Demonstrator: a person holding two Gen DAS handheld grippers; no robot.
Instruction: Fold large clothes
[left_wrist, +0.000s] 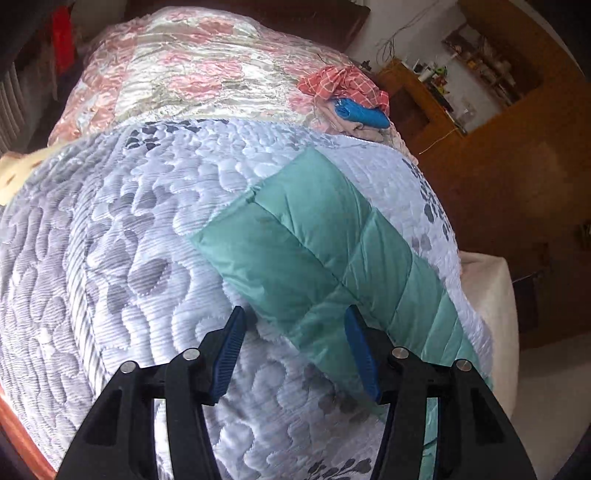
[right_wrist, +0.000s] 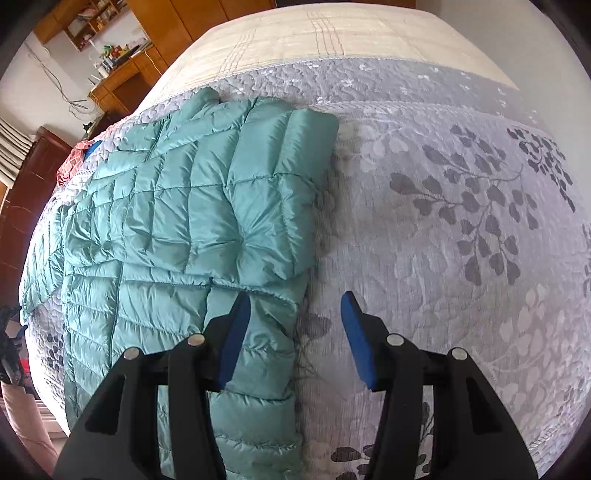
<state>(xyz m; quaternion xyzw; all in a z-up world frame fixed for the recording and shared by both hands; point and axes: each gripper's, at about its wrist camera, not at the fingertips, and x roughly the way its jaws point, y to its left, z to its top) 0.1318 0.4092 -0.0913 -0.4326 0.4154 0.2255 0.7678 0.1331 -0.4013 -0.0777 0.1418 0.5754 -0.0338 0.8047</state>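
A teal quilted puffer jacket (right_wrist: 177, 229) lies flat on the grey leaf-patterned bedspread (right_wrist: 461, 221), with one sleeve (right_wrist: 280, 177) folded across its body. My right gripper (right_wrist: 295, 295) hangs open over the jacket's right edge. Its left pad is above the teal fabric and its right pad above the bedspread, with nothing pinched. In the left wrist view another teal sleeve (left_wrist: 314, 240) runs diagonally over the bedspread (left_wrist: 129, 240). My left gripper (left_wrist: 294, 312) is open just above the sleeve's near part and grips nothing.
A heap of clothes (left_wrist: 343, 88), pink check over blue, sits near the bed's far right edge on a pink floral cover (left_wrist: 166, 74). A wooden desk with shelves (left_wrist: 424, 96) stands beyond. A beige blanket (right_wrist: 332, 37) covers the bed's far end.
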